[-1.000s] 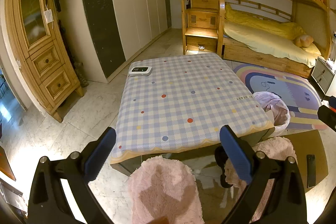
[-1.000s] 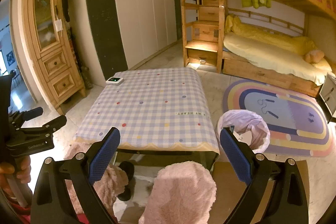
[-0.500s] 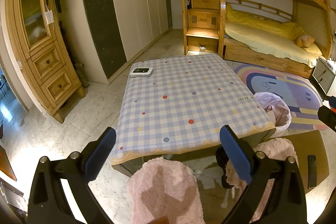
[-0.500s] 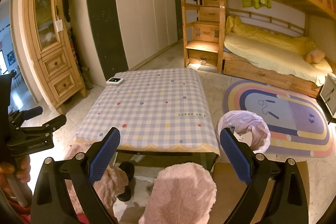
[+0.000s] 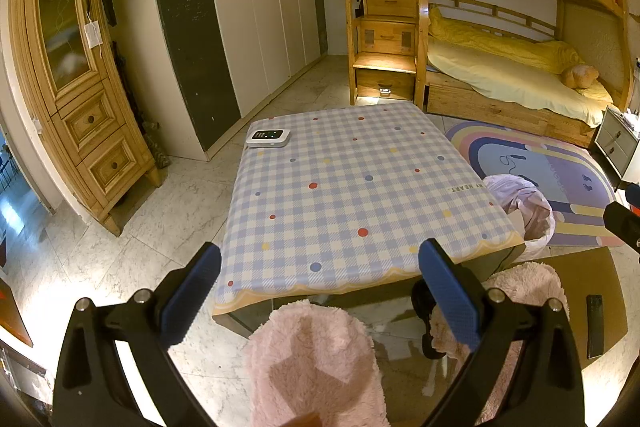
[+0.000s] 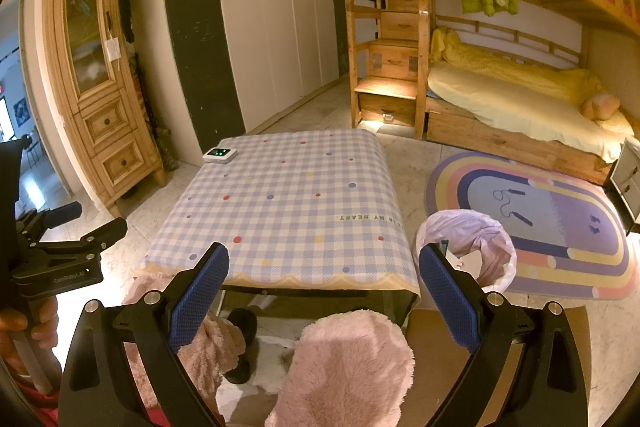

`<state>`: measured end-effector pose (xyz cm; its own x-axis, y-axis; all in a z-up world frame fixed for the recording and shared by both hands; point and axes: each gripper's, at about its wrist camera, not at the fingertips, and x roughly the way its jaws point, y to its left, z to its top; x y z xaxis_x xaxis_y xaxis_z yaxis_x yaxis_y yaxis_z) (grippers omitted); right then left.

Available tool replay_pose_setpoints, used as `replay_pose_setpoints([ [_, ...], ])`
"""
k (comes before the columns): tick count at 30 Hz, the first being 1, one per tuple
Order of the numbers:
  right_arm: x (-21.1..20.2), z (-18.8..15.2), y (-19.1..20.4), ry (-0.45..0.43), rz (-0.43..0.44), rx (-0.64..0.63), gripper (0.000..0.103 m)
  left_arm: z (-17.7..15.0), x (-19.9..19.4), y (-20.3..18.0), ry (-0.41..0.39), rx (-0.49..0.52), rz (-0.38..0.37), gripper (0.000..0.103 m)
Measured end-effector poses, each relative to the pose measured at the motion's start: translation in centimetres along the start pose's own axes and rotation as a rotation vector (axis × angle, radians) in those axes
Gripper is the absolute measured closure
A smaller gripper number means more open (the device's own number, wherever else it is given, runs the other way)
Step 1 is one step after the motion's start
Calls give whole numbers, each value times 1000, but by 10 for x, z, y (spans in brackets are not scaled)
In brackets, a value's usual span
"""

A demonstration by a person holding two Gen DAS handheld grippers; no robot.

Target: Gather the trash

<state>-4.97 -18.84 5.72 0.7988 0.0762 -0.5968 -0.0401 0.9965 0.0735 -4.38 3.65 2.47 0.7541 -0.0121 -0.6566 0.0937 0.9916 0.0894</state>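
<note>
A low table with a blue checked cloth (image 5: 352,187) (image 6: 288,211) stands in front of me; no trash shows on it. A trash bin lined with a pale pink bag (image 6: 466,247) (image 5: 524,207) stands on the floor at the table's right corner, with some paper inside. My left gripper (image 5: 320,291) is open and empty, held above the table's near edge. My right gripper (image 6: 324,291) is open and empty too, near the same edge. The left gripper also shows at the left of the right wrist view (image 6: 68,247).
A small white device with green lights (image 5: 268,137) (image 6: 219,155) lies on the table's far left corner. Pink fluffy slippers (image 6: 352,363) are below. A wooden cabinet (image 5: 80,87), white wardrobes (image 5: 256,7), a bunk bed (image 5: 512,75) and a rainbow rug (image 6: 532,219) surround the table.
Both grippers stay open and almost still. The views shift only slightly.
</note>
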Motion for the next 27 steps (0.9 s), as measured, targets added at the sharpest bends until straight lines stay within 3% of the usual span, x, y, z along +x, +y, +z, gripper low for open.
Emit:
replay_pose_setpoints([
  [27,0,0,-1,5,1,4,8,0,1,0,4,5,3,7],
])
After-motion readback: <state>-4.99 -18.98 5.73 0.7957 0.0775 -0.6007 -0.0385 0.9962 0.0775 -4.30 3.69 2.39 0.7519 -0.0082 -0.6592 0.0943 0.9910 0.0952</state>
